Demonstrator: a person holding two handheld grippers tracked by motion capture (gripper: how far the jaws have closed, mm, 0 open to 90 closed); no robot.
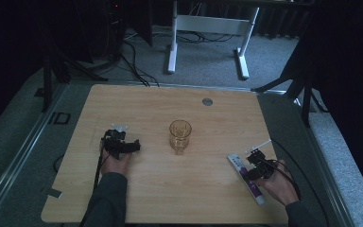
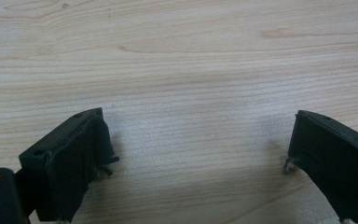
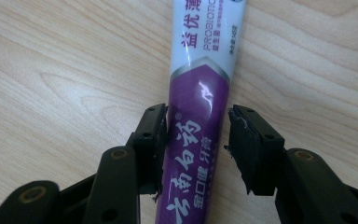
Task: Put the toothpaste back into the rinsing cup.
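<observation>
Purple-and-white toothpaste tube (image 3: 198,116) flat between right gripper (image 3: 196,140) jaws

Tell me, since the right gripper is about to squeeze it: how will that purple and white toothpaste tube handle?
The purple and white toothpaste tube looks glossy, so it may slip between the right gripper jaws. It is probably soft and dents under pressure. Lying flat on the wooden table, it seems unlikely to roll.

A light wooden worktop (image 1: 170,198) with rounded corners stands on grey carpet (image 1: 208,61). At twelve o'clock beyond it rises a white desk frame (image 1: 172,47), black cables (image 1: 134,66) trailing at eleven. Dark curtains (image 1: 345,61) close off both sides; the light is dim.
</observation>
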